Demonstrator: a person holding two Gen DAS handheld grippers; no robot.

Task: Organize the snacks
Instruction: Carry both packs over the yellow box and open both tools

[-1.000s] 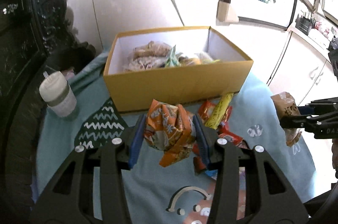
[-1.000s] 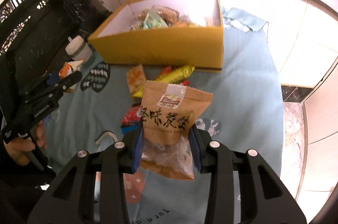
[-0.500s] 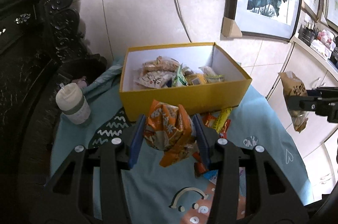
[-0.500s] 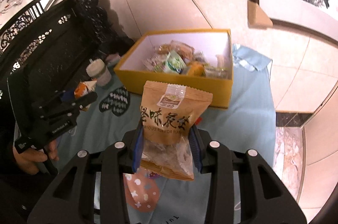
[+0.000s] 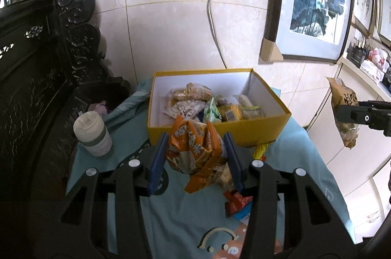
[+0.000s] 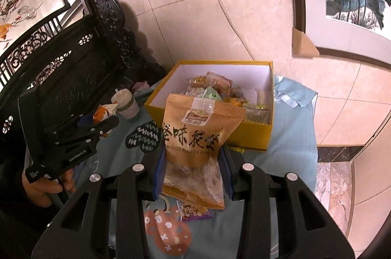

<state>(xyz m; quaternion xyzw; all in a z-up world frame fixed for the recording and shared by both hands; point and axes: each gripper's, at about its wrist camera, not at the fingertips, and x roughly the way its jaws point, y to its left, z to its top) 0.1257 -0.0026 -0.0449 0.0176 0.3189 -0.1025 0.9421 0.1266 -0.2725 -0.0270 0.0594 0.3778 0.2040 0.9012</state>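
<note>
Left wrist – left gripper (image 5: 195,159) pinching orange packet (image 5: 193,154), right gripper (image 6: 193,171) pinching brown pouch (image 6: 195,134)

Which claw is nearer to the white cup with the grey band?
Left. The left claw, gripping an orange snack bag, hangs just beside the cup; the right claw is farther across the table.

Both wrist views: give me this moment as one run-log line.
left gripper: shut on crinkled orange snack bag | right gripper: shut on brown paper snack pouch | open yellow cardboard box: ahead, part-filled
</note>
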